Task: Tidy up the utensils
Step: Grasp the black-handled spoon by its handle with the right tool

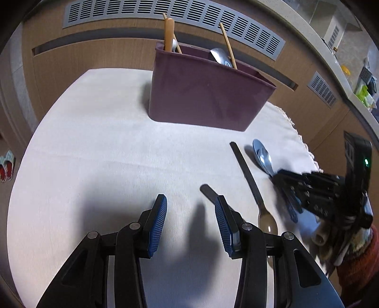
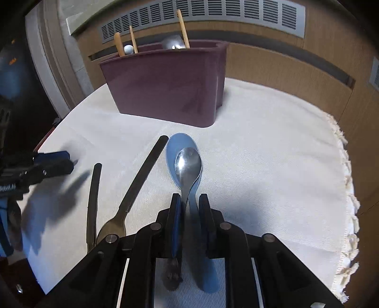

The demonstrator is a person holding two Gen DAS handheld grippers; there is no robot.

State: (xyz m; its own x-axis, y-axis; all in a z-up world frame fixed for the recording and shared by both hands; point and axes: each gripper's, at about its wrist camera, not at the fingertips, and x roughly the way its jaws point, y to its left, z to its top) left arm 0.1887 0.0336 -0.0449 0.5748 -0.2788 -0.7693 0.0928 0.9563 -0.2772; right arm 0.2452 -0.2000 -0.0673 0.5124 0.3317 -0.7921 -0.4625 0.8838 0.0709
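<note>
A maroon utensil holder [image 1: 203,94] [image 2: 165,87] stands at the back of the white cloth, with wooden chopsticks [image 1: 227,45] and spoons in it. My right gripper [image 2: 189,206] [image 1: 284,187] is closed around the handle of a steel spoon [image 2: 188,165] [image 1: 265,158], which lies on top of a blue spoon [image 2: 180,147]. A black-handled spoon [image 1: 248,177] [image 2: 139,180] and a second dark handle [image 1: 208,190] [image 2: 93,199] lie to their left. My left gripper [image 1: 190,213] is open and empty above the cloth, its right finger over the second dark handle.
The white cloth [image 2: 272,165] has a fringed edge [image 2: 348,189] on the right. Wooden cabinet fronts with grey vents [image 1: 165,14] stand behind the table. A counter with items [image 1: 362,90] is at far right.
</note>
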